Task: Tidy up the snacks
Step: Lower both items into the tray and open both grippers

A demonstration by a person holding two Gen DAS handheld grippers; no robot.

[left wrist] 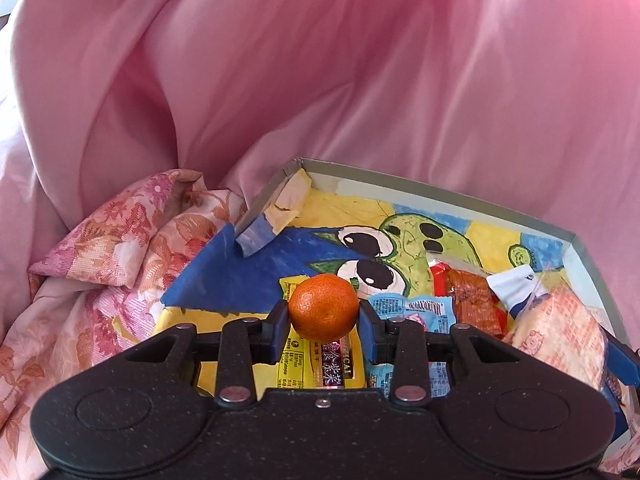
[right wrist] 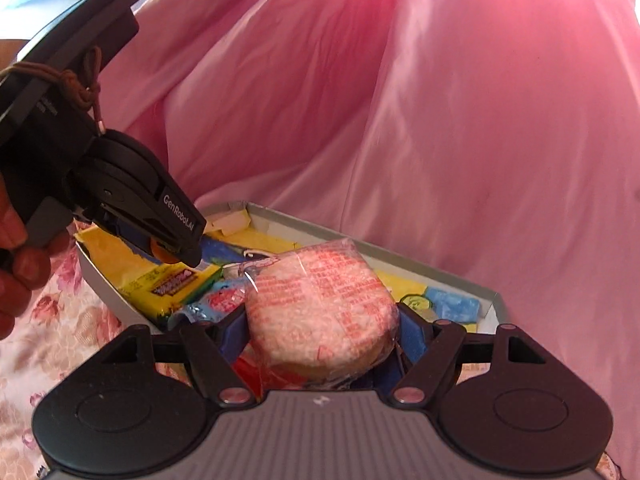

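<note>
1. On the far left a floral quilt [left wrist: 120, 248] lies bunched on the bed, with pink satin bedding [left wrist: 320, 80] rising behind everything.
2. The left claw [left wrist: 323, 310] pinches a mandarin orange [left wrist: 323, 307] between its blue pads, and hangs over the near left part of a shallow painted box [left wrist: 440, 192], above a yellow snack packet [left wrist: 296, 364]. The box's left corner is torn and folded in.
3. Inside the box, right of the orange, lie a blue-and-white sachet [left wrist: 416, 308] and a red-orange snack pack [left wrist: 472, 300].
4. The right claw [right wrist: 322, 320] stands wide yet is closed on a round rice cake in clear wrap [right wrist: 320, 308], its pads pressing both sides, held just above the box's near right side.
5. A person's hand [right wrist: 16, 256] works the left claw's handle at the edge of the right wrist view.
6. Judged step: both snacks are being carried into the box; neither is set down yet.
7. The next move likely calls for lowering each onto a free patch, orange on the blue area, cake beside the packs, then letting the pads part gently so the orange does not roll.
</note>
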